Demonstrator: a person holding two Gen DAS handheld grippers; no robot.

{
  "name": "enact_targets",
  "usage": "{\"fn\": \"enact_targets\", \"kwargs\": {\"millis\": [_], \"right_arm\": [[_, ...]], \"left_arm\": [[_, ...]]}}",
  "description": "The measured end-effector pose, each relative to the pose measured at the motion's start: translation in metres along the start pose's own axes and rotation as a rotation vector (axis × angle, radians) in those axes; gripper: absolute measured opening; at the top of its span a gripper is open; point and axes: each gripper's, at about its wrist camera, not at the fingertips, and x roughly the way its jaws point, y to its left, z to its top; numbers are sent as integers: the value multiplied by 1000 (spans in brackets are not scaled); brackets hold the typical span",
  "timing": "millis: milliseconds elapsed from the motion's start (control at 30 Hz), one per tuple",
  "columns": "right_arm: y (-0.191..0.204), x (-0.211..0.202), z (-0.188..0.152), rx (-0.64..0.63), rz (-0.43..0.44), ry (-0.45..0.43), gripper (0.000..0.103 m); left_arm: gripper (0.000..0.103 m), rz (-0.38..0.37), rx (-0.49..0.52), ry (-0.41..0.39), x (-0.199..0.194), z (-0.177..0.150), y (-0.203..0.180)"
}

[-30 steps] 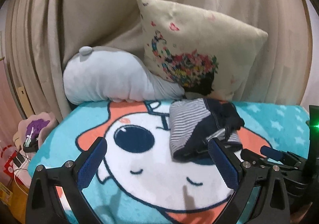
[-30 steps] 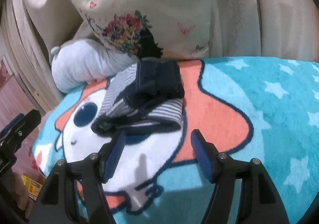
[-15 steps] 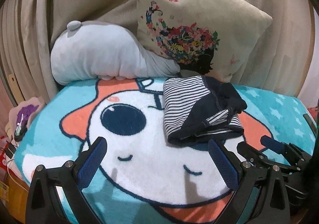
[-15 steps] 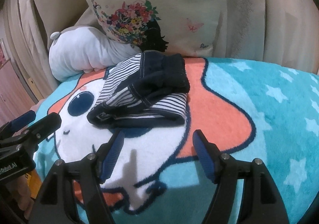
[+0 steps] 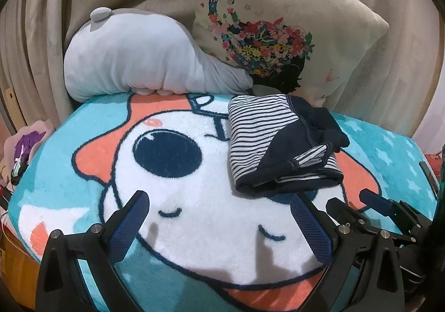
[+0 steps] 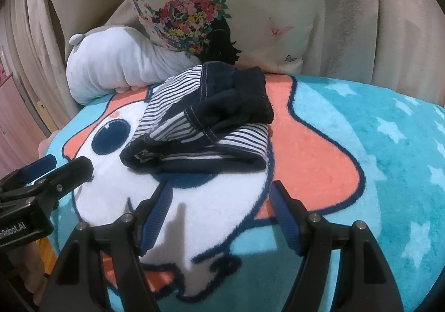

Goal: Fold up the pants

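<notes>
Folded into a thick, slightly lopsided bundle, pants (image 6: 203,120) of striped knit and navy fleece lying on the plush cartoon blanket (image 6: 361,150), near the floral cushion (image 6: 222,12) and the soft grey plush toy (image 5: 139,62); left claw (image 5: 222,228) spread wide, gripping nothing, hovering short of the bundle's near edge; right claw (image 6: 219,214) likewise parted and bare, just beside its partner; both apparently held clear of cloth needing no further fold; top layer bunched and rumpled, navy hem showing pale stitching, lower edge rolled and rounded.
</notes>
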Motion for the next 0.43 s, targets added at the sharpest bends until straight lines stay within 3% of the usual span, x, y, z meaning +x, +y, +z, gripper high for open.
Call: {"fn": "enact_targets", "kwargs": {"millis": [433], "right_arm": [[18, 5, -5, -58, 2, 18, 73]], "left_arm": [[102, 6, -9, 15, 5, -3, 4]]}}
